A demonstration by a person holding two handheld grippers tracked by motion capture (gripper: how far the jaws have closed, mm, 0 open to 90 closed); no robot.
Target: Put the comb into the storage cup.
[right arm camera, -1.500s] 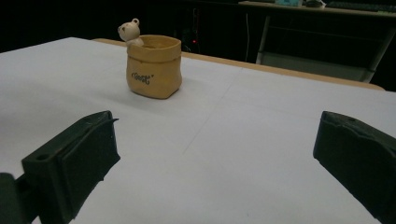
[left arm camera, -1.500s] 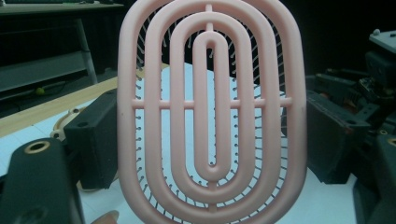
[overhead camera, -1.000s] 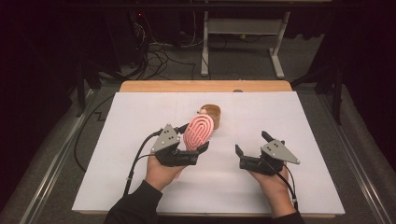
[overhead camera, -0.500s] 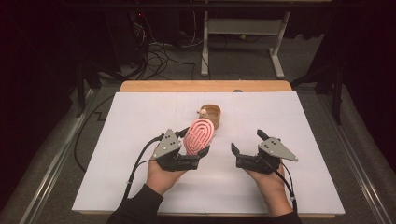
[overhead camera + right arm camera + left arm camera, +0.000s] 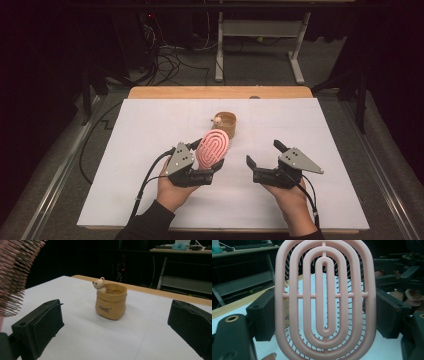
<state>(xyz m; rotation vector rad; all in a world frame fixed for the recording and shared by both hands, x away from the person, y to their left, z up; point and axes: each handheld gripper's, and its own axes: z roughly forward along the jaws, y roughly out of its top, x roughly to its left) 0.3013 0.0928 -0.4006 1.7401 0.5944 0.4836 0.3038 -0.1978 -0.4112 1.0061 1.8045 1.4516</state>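
A big white table [image 5: 150, 120] is filling the middle of the high view, with a brown wooden edge [image 5: 220, 92] along its far side. Past it, in the upper middle of that view, a grey desk frame [image 5: 260, 40] is standing on the floor.

Low in the high view, a person's two hands are coming in from the bottom. The left gripper [image 5: 212, 159] is sitting a little left of the middle, and it is gripping a pink hairbrush [image 5: 212, 149]. The brush is standing up between the two black jaws, leaning toward the upper right. In the left gripper view the pink hairbrush [image 5: 324, 300] is taking up the middle, its back with the oval rings facing the camera, and a black jaw is pressing on each side of it.

The right gripper [image 5: 264, 156] is sitting to the right of the brush, near it but not touching. Its jaws are standing wide apart with nothing between them.

Just above the brush in the high view, a small tan pot with a little bear on its rim [image 5: 226, 122] is standing on the table. In the right gripper view the same pot [image 5: 111, 301] is standing in the middle, well past the jaws.

Compared with a second ago, the brush and both grippers are sitting a bit lower in the high view, farther from the pot. The grip on the brush is looking the same.
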